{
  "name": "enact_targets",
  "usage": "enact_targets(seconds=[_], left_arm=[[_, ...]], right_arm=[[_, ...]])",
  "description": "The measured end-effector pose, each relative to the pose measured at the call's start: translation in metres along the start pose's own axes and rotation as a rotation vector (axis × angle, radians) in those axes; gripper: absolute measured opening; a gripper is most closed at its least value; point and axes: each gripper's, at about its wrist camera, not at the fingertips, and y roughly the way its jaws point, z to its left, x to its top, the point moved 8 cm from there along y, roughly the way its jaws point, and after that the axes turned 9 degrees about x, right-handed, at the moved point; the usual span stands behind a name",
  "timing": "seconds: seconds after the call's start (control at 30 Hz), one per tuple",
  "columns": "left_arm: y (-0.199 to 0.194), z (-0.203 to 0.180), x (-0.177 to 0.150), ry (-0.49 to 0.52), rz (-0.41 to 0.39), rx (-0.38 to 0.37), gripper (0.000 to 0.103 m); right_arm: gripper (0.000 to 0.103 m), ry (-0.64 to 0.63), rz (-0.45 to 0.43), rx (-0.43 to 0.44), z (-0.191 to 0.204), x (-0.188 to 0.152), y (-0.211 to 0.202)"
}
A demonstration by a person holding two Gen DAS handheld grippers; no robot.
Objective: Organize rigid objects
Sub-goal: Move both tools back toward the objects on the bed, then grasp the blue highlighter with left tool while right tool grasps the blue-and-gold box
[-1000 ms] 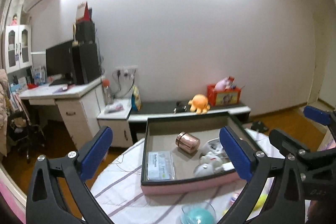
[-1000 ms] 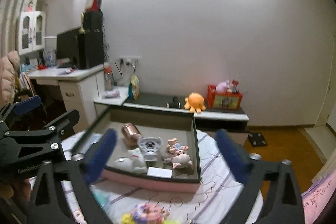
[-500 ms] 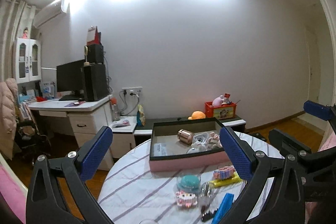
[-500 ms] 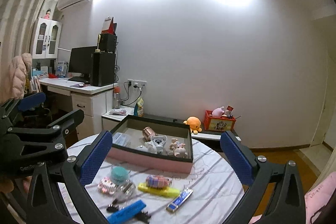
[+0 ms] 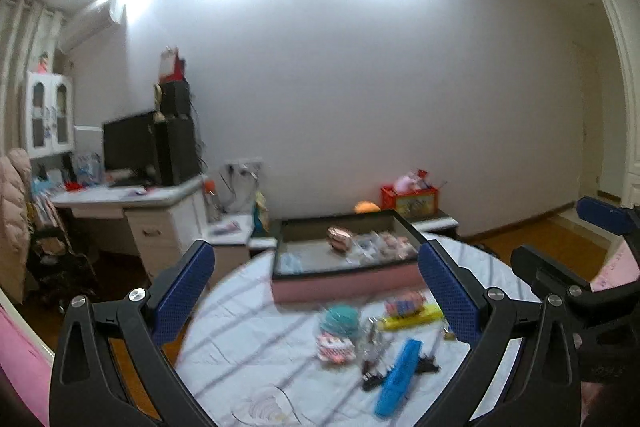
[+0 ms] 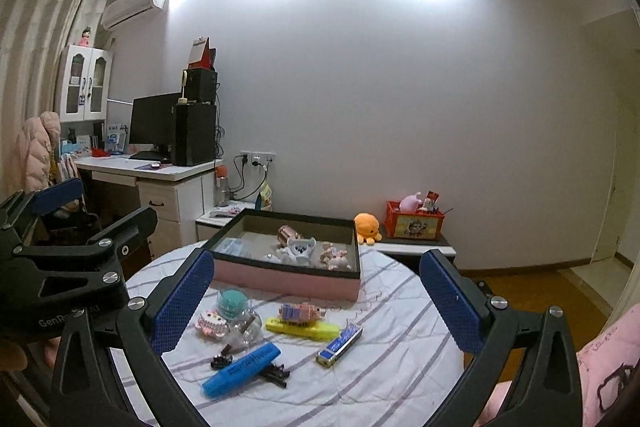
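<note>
Both grippers, left gripper [image 5: 316, 291] and right gripper [image 6: 316, 301], are hanging wide open and empty above the round table [image 6: 400, 367]. Only the sharp right view is showing the small blue case [image 6: 340, 343]. One tray [image 6: 286, 277] is sitting at the far edge; one blue marker [image 6: 241, 369] and one yellow bar [image 6: 303, 327] are lying loose nearer.

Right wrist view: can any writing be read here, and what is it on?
"GenRo...", cut off: on the left gripper body.
Blue marker: dark print, too small to read.
Yellow bar: print, too small.
Red box: picture label, unreadable.
Left wrist view: too blurred to read.
</note>
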Motion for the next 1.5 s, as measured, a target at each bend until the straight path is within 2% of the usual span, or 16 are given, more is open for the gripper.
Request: enact_targets(seconds=[0.17,0.33,0.5,0.53,0.63,0.67,0.77,0.8,0.87,0.93,1.07,1.3,1.5], left_arm=[[0.018,-0.004,-0.032,0.001,0.103,-0.02,0.103],[0.039,-0.026,-0.077,-0.004,0.242,-0.096,0.103],[0.063,-0.06,-0.118,0.069,0.359,-0.127,0.103],[0.067,-0.064,-0.123,0.078,0.375,-0.129,0.101],[0.081,-0.075,-0.139,0.086,0.441,-0.134,0.087],[0.087,-0.078,-0.147,0.09,0.477,-0.139,0.079],[0.095,-0.081,-0.161,0.099,0.528,-0.152,0.068],[0.095,-0.081,-0.164,0.1,0.534,-0.155,0.065],[0.096,-0.082,-0.168,0.102,0.551,-0.167,0.043],[0.097,-0.081,-0.169,0.099,0.558,-0.177,0.031],[0.092,-0.074,-0.16,0.079,0.54,-0.196,0.026],[0.083,-0.053,-0.14,0.047,0.492,-0.196,0.026],[0.088,-0.029,-0.136,0.034,0.488,-0.163,0.026]], right_arm=[[0.103,0.027,0.055,-0.02,-0.014,-0.021,0.007],[0.103,0.08,0.152,-0.058,-0.039,-0.058,0.021],[0.103,0.157,0.253,-0.061,-0.062,-0.097,0.033],[0.103,0.17,0.271,-0.059,-0.066,-0.104,0.035],[0.103,0.19,0.305,-0.06,-0.075,-0.119,0.042],[0.103,0.195,0.311,-0.057,-0.077,-0.121,0.044],[0.103,0.213,0.333,-0.05,-0.081,-0.129,0.05],[0.103,0.217,0.337,-0.048,-0.082,-0.13,0.052],[0.103,0.225,0.345,-0.044,-0.084,-0.133,0.056],[0.103,0.236,0.353,-0.041,-0.086,-0.135,0.06],[0.103,0.25,0.368,-0.031,-0.084,-0.136,0.07],[0.103,0.268,0.413,-0.029,-0.081,-0.137,0.095],[0.103,0.297,0.512,-0.053,-0.08,-0.146,0.137]])
